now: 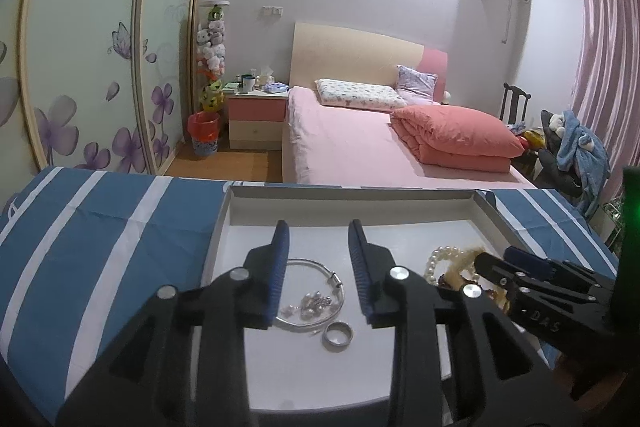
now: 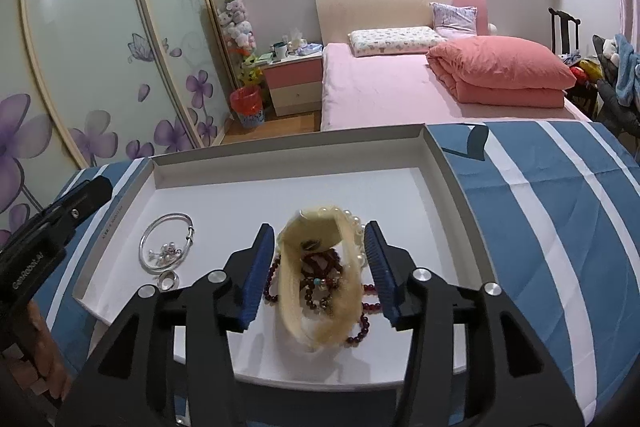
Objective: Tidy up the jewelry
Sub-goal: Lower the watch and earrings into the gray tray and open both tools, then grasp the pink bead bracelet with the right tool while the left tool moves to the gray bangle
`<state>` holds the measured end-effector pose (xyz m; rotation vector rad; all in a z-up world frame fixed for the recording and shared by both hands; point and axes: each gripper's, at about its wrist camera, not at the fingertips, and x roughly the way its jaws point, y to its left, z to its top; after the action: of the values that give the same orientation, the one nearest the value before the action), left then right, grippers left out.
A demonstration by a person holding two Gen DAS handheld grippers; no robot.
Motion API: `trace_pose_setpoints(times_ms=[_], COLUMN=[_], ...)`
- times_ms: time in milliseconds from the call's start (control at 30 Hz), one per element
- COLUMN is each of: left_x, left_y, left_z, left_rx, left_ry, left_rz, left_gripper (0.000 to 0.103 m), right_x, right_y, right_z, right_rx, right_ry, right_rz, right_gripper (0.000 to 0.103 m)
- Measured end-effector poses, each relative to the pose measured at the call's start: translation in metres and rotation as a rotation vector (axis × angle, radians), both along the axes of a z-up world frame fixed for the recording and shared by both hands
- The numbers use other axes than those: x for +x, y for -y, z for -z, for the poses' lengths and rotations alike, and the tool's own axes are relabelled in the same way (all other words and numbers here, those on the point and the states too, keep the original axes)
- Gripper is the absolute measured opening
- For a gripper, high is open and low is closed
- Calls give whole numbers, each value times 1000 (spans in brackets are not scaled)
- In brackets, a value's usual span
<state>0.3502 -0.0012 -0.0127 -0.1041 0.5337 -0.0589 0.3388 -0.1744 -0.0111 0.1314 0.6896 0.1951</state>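
Note:
A shallow white tray (image 1: 360, 193) (image 2: 288, 147) lies on a blue striped cloth. In its left part are a silver bangle (image 1: 342, 291) (image 2: 143, 245) with small pearl charms (image 1: 316, 305) inside it, and a silver ring (image 1: 338, 335) (image 2: 168, 281) beside it. My left gripper (image 1: 318, 227) hovers open over the bangle and holds nothing. To the right lies a heap: a cream bangle (image 2: 288, 291), a pearl bracelet (image 1: 434, 259) (image 2: 352, 217) and dark red bead strands (image 2: 364, 323). My right gripper (image 2: 319, 227) stands open astride the cream bangle, with its pads clear of it.
The blue-and-white striped cloth (image 1: 120, 247) (image 2: 540, 207) covers the table around the tray. Beyond the table's far edge are a pink bed (image 1: 360, 143), a nightstand (image 1: 256, 115) and a flower-printed wardrobe (image 1: 80, 67). A chair with clothes (image 1: 576, 147) stands at the right.

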Motion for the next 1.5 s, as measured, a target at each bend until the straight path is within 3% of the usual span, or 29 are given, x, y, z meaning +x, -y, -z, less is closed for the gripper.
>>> trace_pose_setpoints(times_ms=[467,733,1067,1500], left_x=[-31,-84,-142,-156], left_y=[-8,-12,-9,3], left_z=[-14,-14,6,30], left_rx=[-30,-34,-26,-12], left_ry=[8,-13,-87,-164], left_rz=[-9,23,63,101], left_gripper=[32,41,49,54], right_x=[-32,-79,-129,-140], right_y=[12,31,49,45], right_z=[-17,-23,5,30], right_rx=[18,7,-19,-23], right_ry=[33,45,-23,-103], right_rz=[-4,-14,2,-31], right_gripper=[49,49,49,49])
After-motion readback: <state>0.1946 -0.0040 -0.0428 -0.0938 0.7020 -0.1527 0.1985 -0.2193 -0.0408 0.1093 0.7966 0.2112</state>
